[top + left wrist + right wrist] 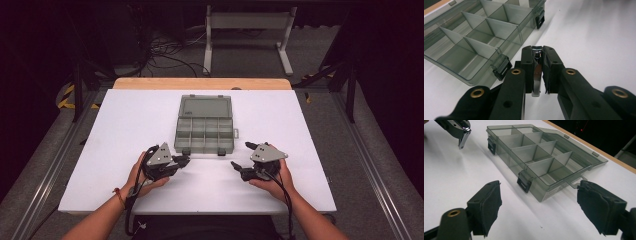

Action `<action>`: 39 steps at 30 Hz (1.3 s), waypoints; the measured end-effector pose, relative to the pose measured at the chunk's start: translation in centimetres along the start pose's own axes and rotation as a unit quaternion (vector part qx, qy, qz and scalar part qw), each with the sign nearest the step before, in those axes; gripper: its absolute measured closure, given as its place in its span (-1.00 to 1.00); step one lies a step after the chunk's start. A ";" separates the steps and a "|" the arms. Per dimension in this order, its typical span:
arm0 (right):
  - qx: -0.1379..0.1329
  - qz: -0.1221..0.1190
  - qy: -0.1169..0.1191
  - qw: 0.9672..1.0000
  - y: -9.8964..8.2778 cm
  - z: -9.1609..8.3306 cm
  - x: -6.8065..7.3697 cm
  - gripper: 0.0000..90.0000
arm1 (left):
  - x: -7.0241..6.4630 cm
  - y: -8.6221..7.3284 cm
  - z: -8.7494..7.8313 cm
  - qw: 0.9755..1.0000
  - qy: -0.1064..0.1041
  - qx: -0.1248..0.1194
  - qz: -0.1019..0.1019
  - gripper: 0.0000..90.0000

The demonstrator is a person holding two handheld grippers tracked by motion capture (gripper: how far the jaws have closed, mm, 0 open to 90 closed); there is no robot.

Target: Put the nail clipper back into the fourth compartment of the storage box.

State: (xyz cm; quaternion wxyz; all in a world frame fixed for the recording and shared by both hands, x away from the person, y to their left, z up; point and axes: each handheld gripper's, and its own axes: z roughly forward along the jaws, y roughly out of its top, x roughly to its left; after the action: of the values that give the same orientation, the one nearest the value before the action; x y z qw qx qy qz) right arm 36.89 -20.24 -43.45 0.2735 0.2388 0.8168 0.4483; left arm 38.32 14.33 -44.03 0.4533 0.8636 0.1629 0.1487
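Observation:
An open smoky-clear compartment box lies on the white tabletop, its lid folded flat away from me and its several cells empty. My left gripper sits just off the box's near left corner, shut on a small shiny metal piece that stands between its pads. In the right gripper view that metal piece hangs from the left gripper. My right gripper rests off the near right corner. It stands open and nothing is between its pads.
Two black latches hang on the box's near wall. In the left gripper view the box is to the left of the jaws. A wooden strip borders the table's far edge, with cables and a white stand on the floor beyond.

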 end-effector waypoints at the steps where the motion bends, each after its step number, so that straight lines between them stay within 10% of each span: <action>1: 0.000 0.000 0.001 1.000 0.0 0.0 0.0 -0.57 | 0.0 0.0 0.0 1.000 0.002 -0.001 0.000 0.79; 39: 0.000 0.008 -0.007 1.000 0.0 0.1 -0.3 -0.58 | 3.2 4.7 2.1 0.999 0.014 -0.032 -0.003 0.79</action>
State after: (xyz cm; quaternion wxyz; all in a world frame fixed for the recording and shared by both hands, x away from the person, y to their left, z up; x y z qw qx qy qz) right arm 37.22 -20.38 -43.41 0.2755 0.2483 0.8130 0.4489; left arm 42.77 11.66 -40.90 0.4789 0.8459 0.1672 0.1647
